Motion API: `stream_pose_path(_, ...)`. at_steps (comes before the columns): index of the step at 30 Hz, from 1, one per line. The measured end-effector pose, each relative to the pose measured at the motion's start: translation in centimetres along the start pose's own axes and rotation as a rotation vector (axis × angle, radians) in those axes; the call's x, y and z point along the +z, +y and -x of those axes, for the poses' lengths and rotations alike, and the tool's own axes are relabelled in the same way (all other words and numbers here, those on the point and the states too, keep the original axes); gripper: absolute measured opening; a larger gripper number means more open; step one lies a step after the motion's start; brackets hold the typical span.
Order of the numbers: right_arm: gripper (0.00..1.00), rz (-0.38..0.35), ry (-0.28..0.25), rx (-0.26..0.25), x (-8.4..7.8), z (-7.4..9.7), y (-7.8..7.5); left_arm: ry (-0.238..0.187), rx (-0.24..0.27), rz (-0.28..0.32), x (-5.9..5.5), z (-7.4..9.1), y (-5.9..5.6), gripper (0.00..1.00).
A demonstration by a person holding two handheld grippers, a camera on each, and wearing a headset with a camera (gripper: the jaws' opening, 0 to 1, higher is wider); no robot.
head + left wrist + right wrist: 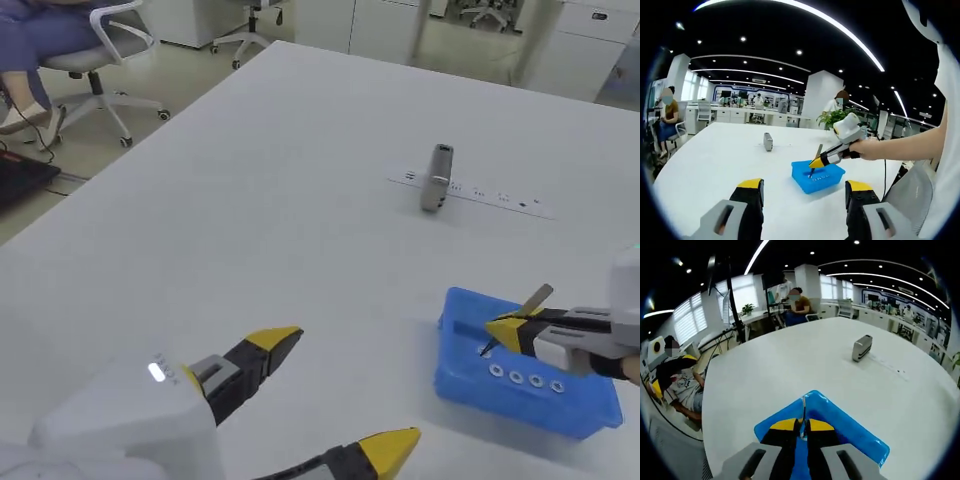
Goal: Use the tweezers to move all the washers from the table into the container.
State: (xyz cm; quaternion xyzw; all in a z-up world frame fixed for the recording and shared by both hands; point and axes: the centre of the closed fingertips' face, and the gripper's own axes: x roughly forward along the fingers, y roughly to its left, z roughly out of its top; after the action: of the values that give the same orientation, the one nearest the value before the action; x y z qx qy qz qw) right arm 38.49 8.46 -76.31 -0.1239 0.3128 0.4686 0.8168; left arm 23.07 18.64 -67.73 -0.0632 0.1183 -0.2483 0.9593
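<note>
A blue container stands on the white table at the right, with several washers in a row on its floor. My right gripper hovers over its near rim, shut on metal tweezers whose tips point down into the container. In the right gripper view the tweezers stick out between the closed yellow jaws of the right gripper above the container. My left gripper stands open at the bottom left, holding nothing. In its own view the left gripper faces the container and the right gripper.
A small grey device stands further back on the table beside a flush socket strip. Office chairs stand past the table's left edge. A hand holds the right gripper.
</note>
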Motion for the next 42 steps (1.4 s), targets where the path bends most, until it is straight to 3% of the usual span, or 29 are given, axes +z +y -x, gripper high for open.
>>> stream_pose_path(7, 0.03, 0.006, 0.041, 0.019, -1.3, -0.7, 0.1, 0.011, 0.0, -0.002, -0.3, 0.0, -0.3, 0.65)
stream_pose_path(15, 0.04, 0.032, 0.041, 0.032, -1.8, -0.4, 0.3, 0.011, -0.024, -0.009, -0.1, -0.7, -0.8, 0.64)
stream_pose_path(22, 0.04, 0.051, -0.043, 0.027, -0.2, 2.2, 1.0, 0.019, -0.105, -0.025, 0.6, -1.7, -1.9, 0.47)
stream_pose_path(26, 0.04, 0.105, -0.082, 0.011, 0.5, 4.7, 1.6, 0.03, -0.175, -0.049, 0.9, -2.3, -2.9, 0.4)
stream_pose_path(30, 0.04, 0.141, -0.117, 0.016, 0.3, 7.7, 2.8, 0.053, -0.282, -0.077, 1.2, -3.4, -4.7, 0.33)
stream_pose_path(32, 0.04, 0.177, -0.098, 0.039, -0.6, 8.6, 3.7, 0.071, -0.337, -0.107, 1.3, -4.1, -5.8, 0.3)
stream_pose_path(33, 0.04, 0.194, -0.063, 0.071, -1.6, 9.1, 4.4, 0.07, -0.374, -0.112, 1.6, -4.5, -6.6, 0.28)
stream_pose_path(35, 0.04, 0.189, -0.054, 0.104, -2.4, 9.6, 5.4, 0.073, -0.431, -0.116, 2.0, -5.0, -7.8, 0.26)
stream_pose_path(36, 0.04, 0.206, -0.03, 0.144, -3.2, 9.9, 6.3, 0.088, -0.477, -0.129, 2.0, -5.4, -8.8, 0.24)
stream_pose_path(39, 0.04, 0.283, 0.054, 0.188, -5.4, 10.4, 7.6, 0.115, -0.57, -0.163, 2.2, -6.2, -10.9, 0.18)
stream_pose_path(40, 0.04, 0.274, 0.078, 0.213, -6.0, 10.5, 8.3, 0.126, -0.612, -0.166, 2.2, -6.4, -11.9, 0.16)
stream_pose_path(42, 0.04, 0.31, 0.099, 0.23, -6.6, 10.7, 8.9, 0.15, -0.675, -0.162, 2.0, -6.7, -13.2, 0.16)
